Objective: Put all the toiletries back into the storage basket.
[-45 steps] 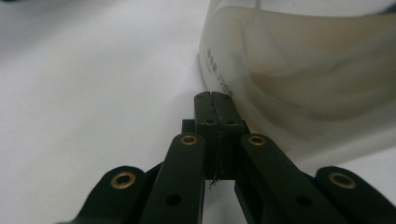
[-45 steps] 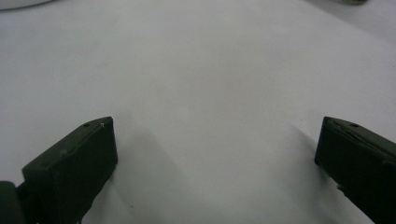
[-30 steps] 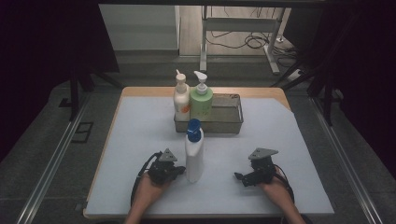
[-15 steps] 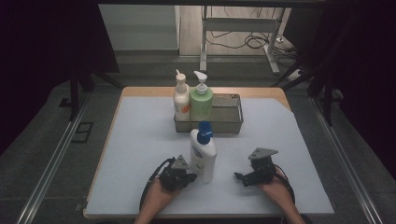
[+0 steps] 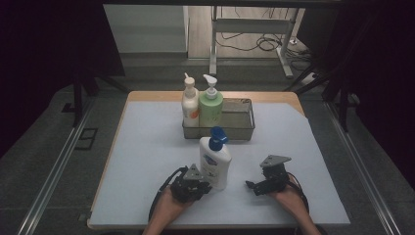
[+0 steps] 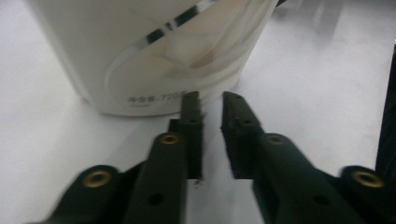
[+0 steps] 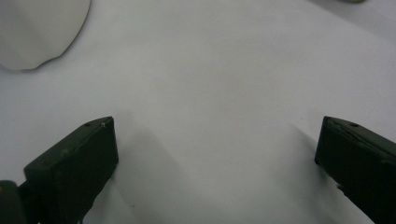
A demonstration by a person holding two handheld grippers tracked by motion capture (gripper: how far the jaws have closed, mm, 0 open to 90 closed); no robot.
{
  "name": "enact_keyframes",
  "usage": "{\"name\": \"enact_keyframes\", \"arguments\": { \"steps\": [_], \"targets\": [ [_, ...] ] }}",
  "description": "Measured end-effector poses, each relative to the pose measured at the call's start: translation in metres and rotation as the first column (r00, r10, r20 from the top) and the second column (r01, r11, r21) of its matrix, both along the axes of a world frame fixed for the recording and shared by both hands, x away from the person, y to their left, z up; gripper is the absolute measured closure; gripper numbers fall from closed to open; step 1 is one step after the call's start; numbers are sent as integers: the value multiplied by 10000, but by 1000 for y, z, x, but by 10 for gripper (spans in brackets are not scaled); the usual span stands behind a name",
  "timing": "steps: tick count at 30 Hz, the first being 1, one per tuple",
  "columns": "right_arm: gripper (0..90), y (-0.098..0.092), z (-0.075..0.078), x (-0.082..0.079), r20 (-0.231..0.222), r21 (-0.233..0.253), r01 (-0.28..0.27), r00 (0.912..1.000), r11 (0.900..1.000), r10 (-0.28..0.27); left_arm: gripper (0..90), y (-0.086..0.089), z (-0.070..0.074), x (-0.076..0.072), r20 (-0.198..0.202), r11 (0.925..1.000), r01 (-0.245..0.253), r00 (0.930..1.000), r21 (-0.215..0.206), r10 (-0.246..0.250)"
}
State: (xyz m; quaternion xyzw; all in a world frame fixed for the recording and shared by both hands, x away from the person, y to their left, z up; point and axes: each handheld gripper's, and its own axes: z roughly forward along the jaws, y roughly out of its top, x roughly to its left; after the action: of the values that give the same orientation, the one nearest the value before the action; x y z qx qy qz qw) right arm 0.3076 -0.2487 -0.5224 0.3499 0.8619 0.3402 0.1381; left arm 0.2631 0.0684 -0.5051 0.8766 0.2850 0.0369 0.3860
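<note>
A white pump bottle [image 5: 214,161] with a blue cap stands upright on the white table cover, near the front middle. My left gripper [image 5: 204,185] sits low at the bottle's left base. In the left gripper view its jaws stand almost together with a thin gap, nothing between them, and its fingertips [image 6: 190,100] reach the foot of the bottle [image 6: 154,46]. My right gripper [image 5: 252,186] rests on the table to the right of the bottle, apart from it. The right gripper [image 7: 217,130] is wide open over bare cover, the bottle's edge [image 7: 37,28] at the upper left.
A metal wire basket [image 5: 240,128] stands behind the bottle at mid-table. It holds a white-and-orange pump bottle [image 5: 190,105] and a green pump bottle [image 5: 211,105] at its left end. The white cover [image 5: 147,147] ends near the front edge.
The white bottle has shifted right and toward the front and turned its broad face to the camera. My left gripper followed it to the right. The right gripper stayed put.
</note>
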Motion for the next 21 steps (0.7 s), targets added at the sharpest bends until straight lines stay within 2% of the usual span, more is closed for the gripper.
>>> {"name": "enact_keyframes", "arguments": {
  "steps": [8, 12, 21],
  "targets": [
    [0, 2, 3, -4, -146, -127, -112, 9998, 9999, 110, 524, 12, 1, -6, 290, 9988, -472, 9985, 118, 468],
    [0, 5, 6, -8, -132, -63, -306, 9994, 9995, 305, 456, 18, 2, -9, 432, 9969, -681, 9969, 399, 664],
    [2, 11, 19, -18, 128, 173, -743, 9972, 9971, 741, 310, 34, -1, -14, 519, 9886, -1413, 9890, 515, 1387]
  ]
}}
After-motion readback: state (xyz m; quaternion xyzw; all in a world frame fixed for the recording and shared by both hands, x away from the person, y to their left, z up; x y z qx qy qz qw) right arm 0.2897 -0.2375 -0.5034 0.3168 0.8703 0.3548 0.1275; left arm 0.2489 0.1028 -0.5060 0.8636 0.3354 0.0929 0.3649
